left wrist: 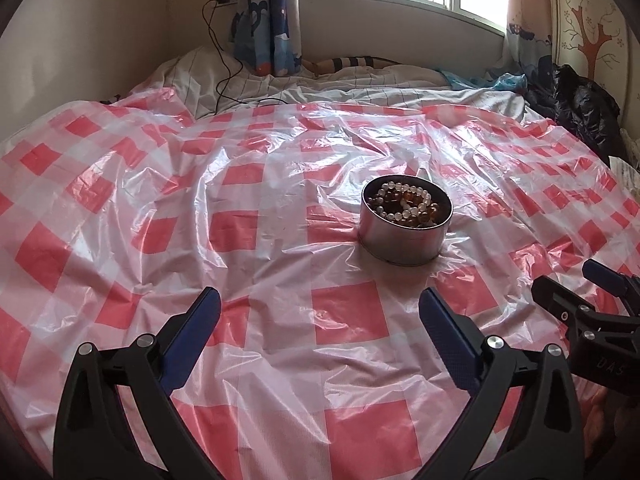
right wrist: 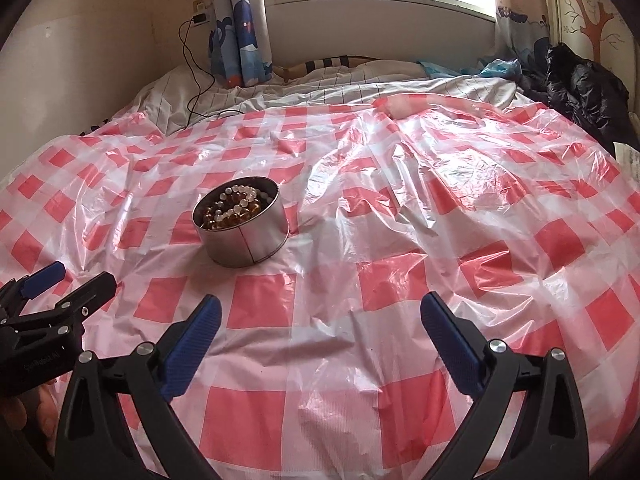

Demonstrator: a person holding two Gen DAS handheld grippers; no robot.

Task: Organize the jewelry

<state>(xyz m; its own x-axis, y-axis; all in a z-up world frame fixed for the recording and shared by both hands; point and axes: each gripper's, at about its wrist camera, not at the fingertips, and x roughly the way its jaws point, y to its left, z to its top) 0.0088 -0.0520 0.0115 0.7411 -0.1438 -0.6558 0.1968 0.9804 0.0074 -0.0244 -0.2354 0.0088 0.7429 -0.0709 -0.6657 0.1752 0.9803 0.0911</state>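
A round silver tin [left wrist: 404,240] stands on the red-and-white checked plastic sheet [left wrist: 248,184] spread over a bed. It holds white and amber bead bracelets [left wrist: 408,202]. My left gripper [left wrist: 320,308] is open and empty, short of the tin and slightly left of it. In the right wrist view the tin [right wrist: 246,240] with the beads [right wrist: 236,206] is ahead to the left. My right gripper [right wrist: 320,312] is open and empty, nearer than the tin and to its right. Each gripper shows at the edge of the other's view: the right one [left wrist: 572,288], the left one [right wrist: 68,280].
The checked sheet [right wrist: 400,216] is crumpled and shiny. White bedding [left wrist: 280,88] and a black charger cable [left wrist: 218,64] lie at the far end under a window. A black jacket [left wrist: 576,100] is heaped at the far right by the wall.
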